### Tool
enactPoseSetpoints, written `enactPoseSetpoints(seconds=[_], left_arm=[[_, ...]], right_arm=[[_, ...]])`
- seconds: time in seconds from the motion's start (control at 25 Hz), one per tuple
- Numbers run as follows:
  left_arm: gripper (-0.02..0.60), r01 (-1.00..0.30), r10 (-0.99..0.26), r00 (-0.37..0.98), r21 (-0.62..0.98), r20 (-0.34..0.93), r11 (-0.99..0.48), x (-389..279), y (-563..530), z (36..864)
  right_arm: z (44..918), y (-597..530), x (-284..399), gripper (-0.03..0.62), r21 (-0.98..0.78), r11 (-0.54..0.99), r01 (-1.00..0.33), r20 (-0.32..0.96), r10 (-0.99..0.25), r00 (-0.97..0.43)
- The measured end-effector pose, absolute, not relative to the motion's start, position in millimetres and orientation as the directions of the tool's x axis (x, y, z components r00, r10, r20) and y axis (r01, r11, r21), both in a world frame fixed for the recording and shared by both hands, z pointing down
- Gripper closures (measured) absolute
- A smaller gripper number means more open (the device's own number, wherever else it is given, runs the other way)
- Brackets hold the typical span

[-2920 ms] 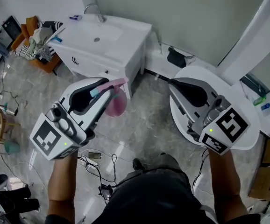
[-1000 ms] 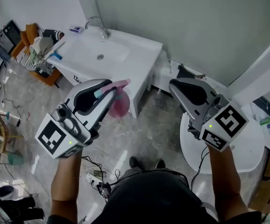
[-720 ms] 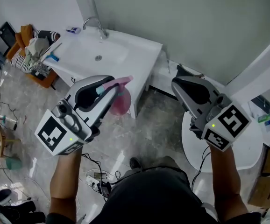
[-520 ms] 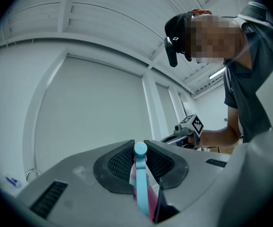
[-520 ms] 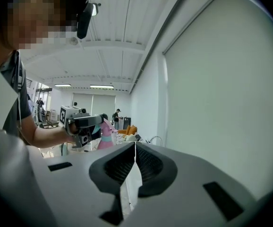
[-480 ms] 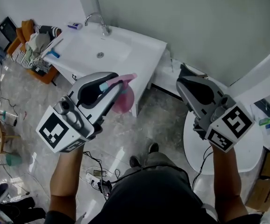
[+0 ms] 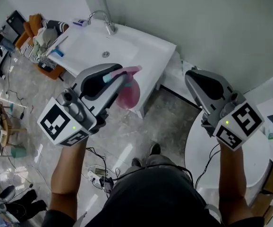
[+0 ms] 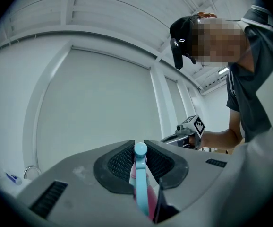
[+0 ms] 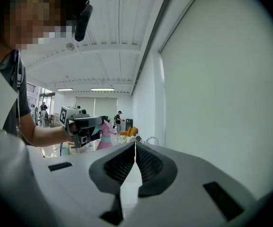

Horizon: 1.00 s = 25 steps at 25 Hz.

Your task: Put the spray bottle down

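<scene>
A pink spray bottle (image 7: 128, 91) with a light-blue trigger hangs from my left gripper (image 7: 120, 77), which is shut on its neck. It is held in the air just in front of the near corner of the white washbasin (image 7: 127, 44). In the left gripper view the blue nozzle (image 8: 140, 150) sticks up between the pads and the pink body (image 8: 145, 195) shows below. My right gripper (image 7: 193, 74) is held in the air to the right, shut and with nothing in it. In the right gripper view its pads meet (image 9: 135, 150), and the bottle (image 9: 106, 138) shows far off on the left.
A chrome faucet (image 7: 101, 19) stands at the basin's back edge. A round white table (image 7: 250, 164) is under my right arm. An orange chair piled with clothes (image 7: 37, 37) is at far left, and a power strip with cables (image 7: 101, 171) lies on the tiled floor.
Both grippers have moved forward towards the washbasin, and the bottle now hangs at its near corner. The left grip on the bottle is unchanged. The right gripper stays shut.
</scene>
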State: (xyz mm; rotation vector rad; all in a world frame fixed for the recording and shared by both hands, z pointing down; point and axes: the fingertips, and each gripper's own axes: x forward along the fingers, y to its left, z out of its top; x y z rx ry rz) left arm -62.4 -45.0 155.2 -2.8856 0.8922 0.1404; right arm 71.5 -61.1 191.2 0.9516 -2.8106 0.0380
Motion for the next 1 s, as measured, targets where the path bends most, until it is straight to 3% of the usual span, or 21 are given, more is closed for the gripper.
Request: enactPoseSetpoints(seconds=[0.44,1.0], left_arm=[[0.523,-0.584,-0.579,0.812,-0.095,-0.077,-0.806,-35.8,-77.4,154.6],[0.523,-0.534,-0.525,0.843,-0.072,-0.119,-0.842,-50.9,-106.4,167.6]], right_arm=[[203.8,-98.6,90.9,0.583,-0.001,0.814,-0.581,0.161,-0.573,-0.803],[214.4,-109.4,77.8,0.583,0.010,0.776,-0.631,0.225,-0.617,-0.754]])
